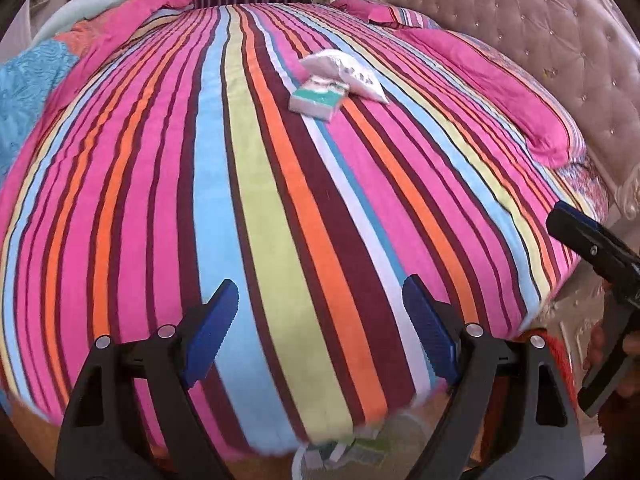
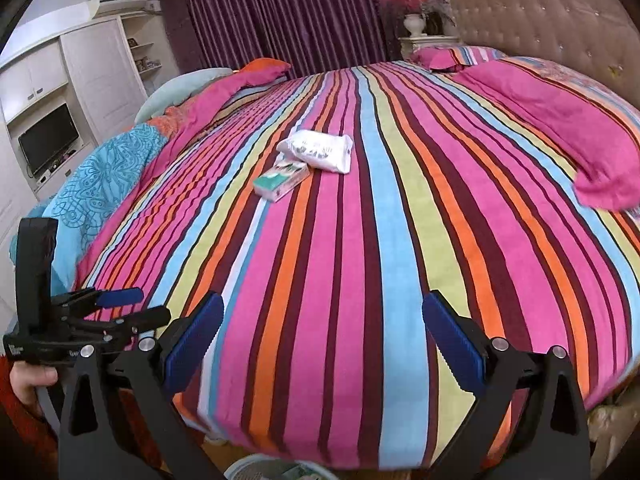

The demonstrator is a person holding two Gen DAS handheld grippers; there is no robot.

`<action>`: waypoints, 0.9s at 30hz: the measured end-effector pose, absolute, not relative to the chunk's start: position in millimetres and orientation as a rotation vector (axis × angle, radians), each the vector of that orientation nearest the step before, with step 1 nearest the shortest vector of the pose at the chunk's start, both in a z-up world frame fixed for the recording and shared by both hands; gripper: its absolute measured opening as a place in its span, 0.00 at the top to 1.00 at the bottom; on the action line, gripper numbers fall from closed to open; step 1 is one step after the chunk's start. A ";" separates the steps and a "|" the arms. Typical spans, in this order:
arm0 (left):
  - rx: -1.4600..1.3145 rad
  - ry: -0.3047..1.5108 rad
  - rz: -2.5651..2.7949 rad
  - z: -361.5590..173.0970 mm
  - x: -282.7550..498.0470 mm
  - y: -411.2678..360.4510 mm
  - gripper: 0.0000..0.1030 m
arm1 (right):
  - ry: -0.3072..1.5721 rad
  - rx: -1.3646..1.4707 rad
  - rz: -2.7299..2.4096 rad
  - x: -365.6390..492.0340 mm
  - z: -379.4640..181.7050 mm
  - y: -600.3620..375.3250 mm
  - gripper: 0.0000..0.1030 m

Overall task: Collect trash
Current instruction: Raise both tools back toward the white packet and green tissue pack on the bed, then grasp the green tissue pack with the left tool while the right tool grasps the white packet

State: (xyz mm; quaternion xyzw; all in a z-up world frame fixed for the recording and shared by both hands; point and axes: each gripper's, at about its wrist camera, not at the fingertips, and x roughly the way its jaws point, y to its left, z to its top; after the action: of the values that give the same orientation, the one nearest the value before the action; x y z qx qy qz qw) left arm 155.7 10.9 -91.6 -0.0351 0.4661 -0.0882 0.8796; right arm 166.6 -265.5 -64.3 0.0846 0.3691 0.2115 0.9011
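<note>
Striped in pink, orange, blue and maroon, the bedspread (image 1: 280, 200) fills most of both views, with a tufted beige headboard (image 1: 540, 40) at upper right and purple curtains (image 2: 300, 12) along the top. Above centre of each frame, a white plastic packet (image 2: 320, 150) lies on the bedspread, touching a green-and-white box (image 2: 282, 182) just below it. At the bottom, the left gripper (image 1: 320, 312) and the right gripper (image 2: 322, 320) each hover over the near edge, blue-padded fingers (image 1: 216, 332) spread wide and holding nothing.
</note>
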 end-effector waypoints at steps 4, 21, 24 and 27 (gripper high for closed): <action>-0.071 0.965 -0.201 -92.9 193.9 10.6 0.20 | 0.768 0.144 0.426 200.5 -70.7 -259.2 0.08; -0.027 0.982 -0.254 -108.4 320.4 -15.3 0.20 | 0.784 0.049 0.494 315.8 -82.3 -227.0 0.08; -0.028 0.987 -0.252 -112.5 333.1 -13.8 0.20 | 0.772 0.018 0.498 329.5 -81.8 -222.1 0.08; -0.018 0.990 -0.247 -115.1 344.5 -13.6 0.20 | 0.761 -0.012 0.513 339.6 -80.6 -214.6 0.08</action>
State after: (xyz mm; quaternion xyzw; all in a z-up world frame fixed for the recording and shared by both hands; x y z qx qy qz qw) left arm 344.5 -13.6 -115.1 -0.0088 0.4737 -0.1184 0.8727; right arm 339.6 -214.6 -80.6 -0.0060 0.3673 0.2474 0.8966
